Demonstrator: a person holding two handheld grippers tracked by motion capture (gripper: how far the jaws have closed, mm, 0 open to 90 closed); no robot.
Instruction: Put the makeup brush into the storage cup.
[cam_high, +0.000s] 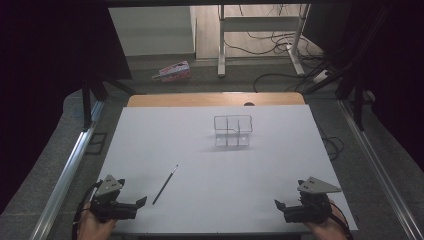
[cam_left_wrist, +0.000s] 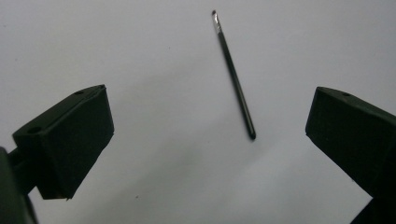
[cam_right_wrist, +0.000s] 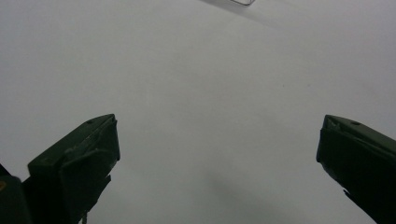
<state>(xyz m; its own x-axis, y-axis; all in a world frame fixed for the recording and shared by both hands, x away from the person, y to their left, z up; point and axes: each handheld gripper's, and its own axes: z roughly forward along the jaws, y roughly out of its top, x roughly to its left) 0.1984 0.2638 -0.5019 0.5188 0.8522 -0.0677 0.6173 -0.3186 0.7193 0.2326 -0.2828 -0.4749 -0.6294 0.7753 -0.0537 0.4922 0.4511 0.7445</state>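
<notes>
We see the left tongs (cam_high: 141, 201) spread wide at the desk's (cam_high: 210, 150) near left corner, the thin brush (cam_high: 165, 184) lying flat just ahead, untouched. The right tongs (cam_high: 278, 204) gape empty at the near right. A clear organizer (cam_high: 233, 131) stands well beyond.

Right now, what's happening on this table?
A person holds a two-jaw gripper in each hand at the near edge of a white table. Both the left gripper and the right gripper are open and hold nothing. A thin black brush lies loose on the table just ahead of the left gripper, untouched. A small clear compartmented organizer stands farther back, apart from the brush and both grippers.
</notes>
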